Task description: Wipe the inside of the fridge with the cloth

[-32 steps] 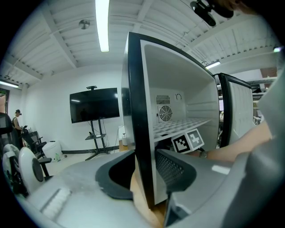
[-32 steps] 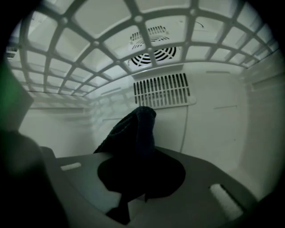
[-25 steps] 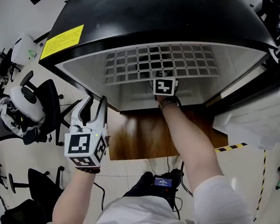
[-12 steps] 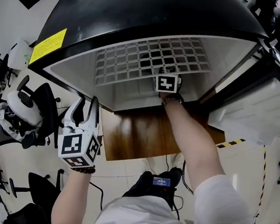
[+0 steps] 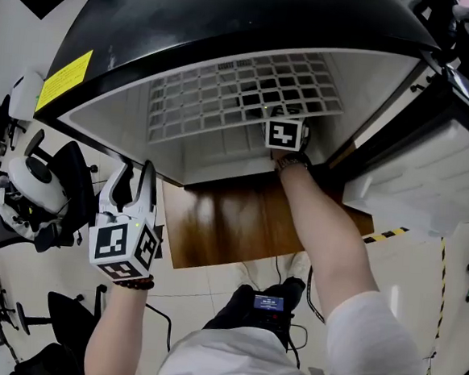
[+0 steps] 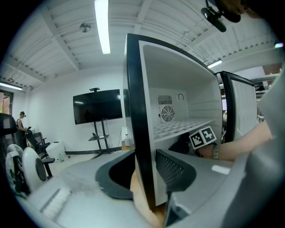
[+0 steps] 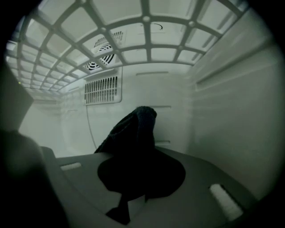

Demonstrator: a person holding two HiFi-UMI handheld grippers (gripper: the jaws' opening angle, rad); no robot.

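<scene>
Two grippers: only your right one is working; the left waits outside the cabinet.
Right gripper [image 7: 141,180]: jaws nearly together, clamped on the dark cloth [image 7: 133,133].
Cloth hold: pinched at its lower end, so a loose wad stands up and forward past the tips. My read is that this lets fabric meet the liner first, not plastic.
Cloth position: inside the fridge [image 5: 231,29], in the compartment under the wire shelf [image 5: 226,93]. It is short of the back wall vent [image 7: 101,90], with the right side wall close by. Can't tell if the cloth touches any surface.
Left gripper [image 5: 134,184]: jaws apart, nothing clamped.
Left gripper placement: the black front edge of the fridge's left wall lines up between the jaws in the left gripper view. Contact can't be told.
Why there: probably parked clear of the opening so your working arm has room, and close enough to steady the cabinet.
Door [image 5: 429,174]: swung wide to your right, leaving the opening free.
Right arm pose: forearm [image 5: 320,230] stretched straight in, wrist at the lip, marker cube [image 5: 281,134] facing up just under the shelf, gripper tipped slightly down.
Left arm pose: elbow bent and hand low by the fridge's left front corner, with the gripper aimed forward and a little down.
Progress guess: wipe under way in the lower compartment; the upper section looks undone.
</scene>
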